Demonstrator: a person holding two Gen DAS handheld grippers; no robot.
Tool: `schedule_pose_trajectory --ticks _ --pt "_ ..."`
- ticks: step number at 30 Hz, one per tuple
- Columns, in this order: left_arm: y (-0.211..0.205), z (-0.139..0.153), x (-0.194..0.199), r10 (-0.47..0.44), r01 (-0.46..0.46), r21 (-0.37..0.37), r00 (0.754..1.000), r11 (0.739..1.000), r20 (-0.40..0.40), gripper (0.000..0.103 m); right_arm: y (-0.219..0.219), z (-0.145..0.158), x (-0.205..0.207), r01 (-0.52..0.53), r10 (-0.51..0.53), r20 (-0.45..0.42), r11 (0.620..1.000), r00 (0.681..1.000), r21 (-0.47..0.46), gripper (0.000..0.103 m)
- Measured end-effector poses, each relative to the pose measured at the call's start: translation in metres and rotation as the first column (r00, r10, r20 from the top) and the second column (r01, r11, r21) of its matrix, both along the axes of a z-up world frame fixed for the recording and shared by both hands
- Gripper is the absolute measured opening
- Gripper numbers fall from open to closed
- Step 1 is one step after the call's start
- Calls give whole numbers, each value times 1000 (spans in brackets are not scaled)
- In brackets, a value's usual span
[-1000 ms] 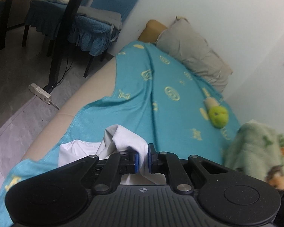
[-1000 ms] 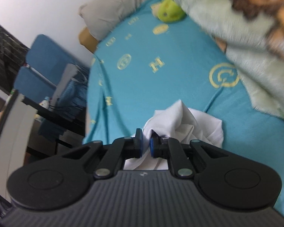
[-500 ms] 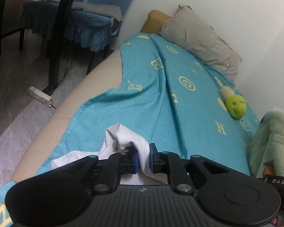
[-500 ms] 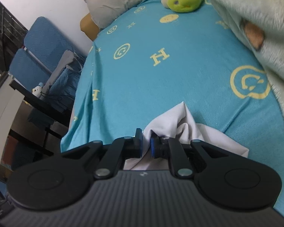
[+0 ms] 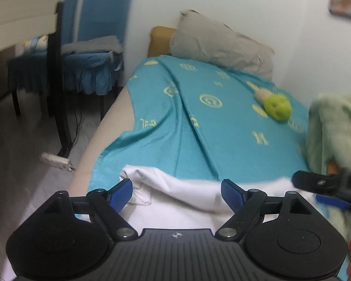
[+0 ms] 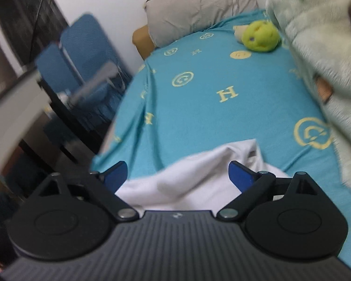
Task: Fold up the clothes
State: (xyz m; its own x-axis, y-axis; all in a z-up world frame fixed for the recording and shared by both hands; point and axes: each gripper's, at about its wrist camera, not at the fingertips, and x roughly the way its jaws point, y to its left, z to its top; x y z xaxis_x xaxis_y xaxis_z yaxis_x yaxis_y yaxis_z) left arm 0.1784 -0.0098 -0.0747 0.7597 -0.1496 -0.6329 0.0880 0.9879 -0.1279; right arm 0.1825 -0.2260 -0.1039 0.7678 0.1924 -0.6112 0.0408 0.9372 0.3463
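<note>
A white garment (image 5: 175, 196) lies folded on the teal bedspread (image 5: 222, 126) at the near end of the bed. My left gripper (image 5: 176, 193) hangs just over its left part, jaws opening wide, with cloth below them but no pad pressing on it. In the right wrist view the same white garment (image 6: 187, 178) sits under my right gripper (image 6: 177, 175), whose jaws are also opening and grip nothing. The right gripper's finger (image 5: 320, 183) shows at the right edge of the left wrist view.
A grey pillow (image 5: 222, 44) lies at the head of the bed against the wall. A green plush toy (image 5: 277, 106) rests on the spread, and a pale green fleece blanket (image 5: 334, 128) is heaped along the right side. Blue chairs (image 5: 91, 53) and a dark table leg (image 5: 58, 82) stand left of the bed.
Both grippers were shut on pinched-up folds of the white garment; both have now let go and spread wide, and the cloth has dropped flat. Both views have rolled to a more level angle.
</note>
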Motion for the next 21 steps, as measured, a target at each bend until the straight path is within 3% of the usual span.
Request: schedule_pose_trajectory --ticks 2,6,9,12,21 --pt "-6 -3 0 -29 29 35 999 999 -18 84 4 -6 4 -21 19 -36 998 999 -64 70" --pt "-6 -16 9 -28 30 42 998 999 -65 84 1 -20 16 -12 7 -62 996 998 -85 71" --pt "0 -29 20 -7 10 25 994 1000 -111 84 4 -29 26 -31 20 -68 987 997 -155 70" --pt "-2 -33 22 -2 8 51 993 999 -115 84 6 -32 29 -35 24 -65 985 998 -168 71" --pt "-2 -7 -25 -75 82 91 994 993 -81 85 11 2 -16 -34 31 -24 992 999 -119 70"
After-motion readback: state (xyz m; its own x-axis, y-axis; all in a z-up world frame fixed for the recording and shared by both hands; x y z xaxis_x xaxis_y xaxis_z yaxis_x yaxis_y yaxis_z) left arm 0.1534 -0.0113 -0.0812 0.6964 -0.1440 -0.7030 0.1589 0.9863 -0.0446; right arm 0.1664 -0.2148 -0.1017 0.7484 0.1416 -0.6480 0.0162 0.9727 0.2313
